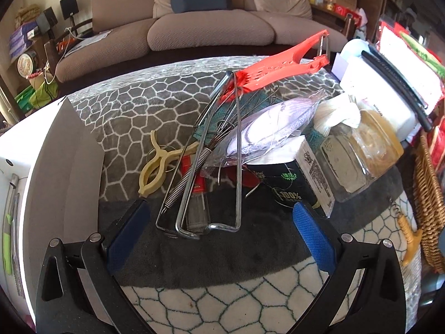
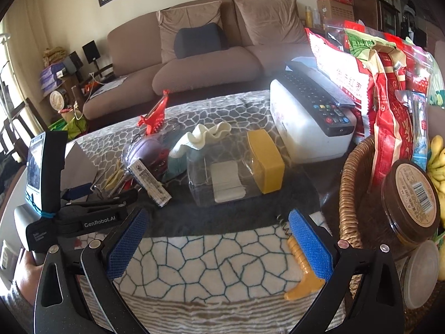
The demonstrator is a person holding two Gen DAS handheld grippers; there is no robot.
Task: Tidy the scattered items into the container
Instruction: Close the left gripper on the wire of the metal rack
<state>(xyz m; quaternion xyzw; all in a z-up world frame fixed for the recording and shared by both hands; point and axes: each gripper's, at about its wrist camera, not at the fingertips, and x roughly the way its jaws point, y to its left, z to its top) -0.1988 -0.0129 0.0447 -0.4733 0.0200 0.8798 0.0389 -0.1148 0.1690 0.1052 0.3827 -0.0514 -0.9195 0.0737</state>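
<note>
A heap of items lies on the patterned cloth: a metal wire tong [image 1: 194, 172], a red plastic grater [image 1: 281, 66], a whisk, a cream clothes peg [image 1: 158, 164], a bagged white item [image 1: 272, 128], a small black-and-white carton [image 1: 303, 178] and a clear jar with a yellow lid [image 1: 358, 150]. My left gripper [image 1: 219, 233] is open just short of the tong's near end. A white box [image 1: 41, 150] stands at its left. My right gripper [image 2: 219, 239] is open over bare cloth, with a yellow-handled corkscrew [image 2: 299, 256] against its right finger. The jar [image 2: 230, 169] lies ahead of it.
A wicker basket [image 2: 347, 194] packed with snack bags, a brown-lidded tub and bananas stands at the right. A white appliance [image 2: 303, 122] carrying a remote control sits behind the jar. A sofa runs beyond the table's far edge. The left gripper's body and a hand show at left.
</note>
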